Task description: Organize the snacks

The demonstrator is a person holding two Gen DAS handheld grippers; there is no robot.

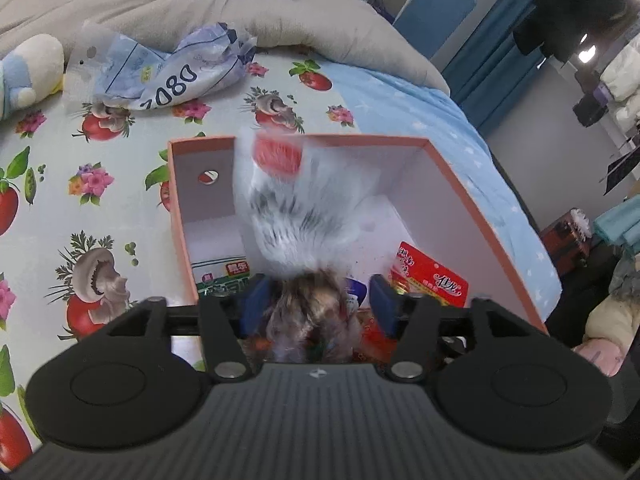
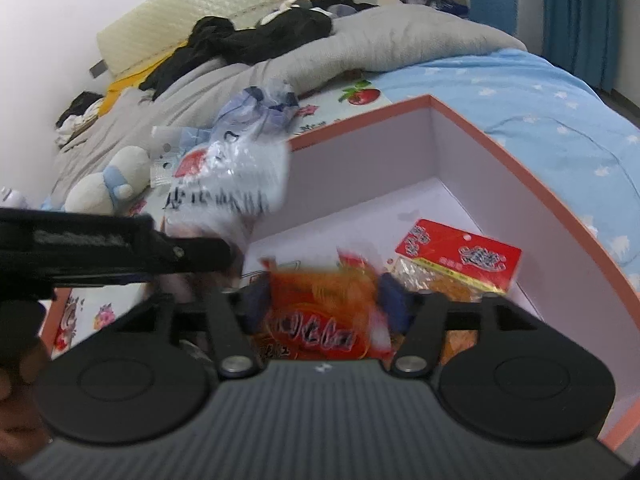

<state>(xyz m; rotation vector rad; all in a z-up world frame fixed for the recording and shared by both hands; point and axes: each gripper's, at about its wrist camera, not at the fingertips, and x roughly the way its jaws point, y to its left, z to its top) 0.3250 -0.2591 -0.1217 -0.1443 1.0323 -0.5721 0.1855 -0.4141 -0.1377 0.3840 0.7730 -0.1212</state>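
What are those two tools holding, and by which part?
Cannot tell. Lower end of the white bag sits in the left tool, middle of the orange packet in the right tool; both blurred, no clear pinch.

Home bedroom, lived-in. Bed w/ light-blue star-print sheet; grey duvet bunched toward the padded cream headboard; dark clothes heaped on the duvet. Fruit-and-veg print cloth spread over the mattress, plush toy lying on it. Blue curtains at far side; more soft goods & bags stacked by the wall. Open pink-rimmed box w/ snack packs sits on the bed
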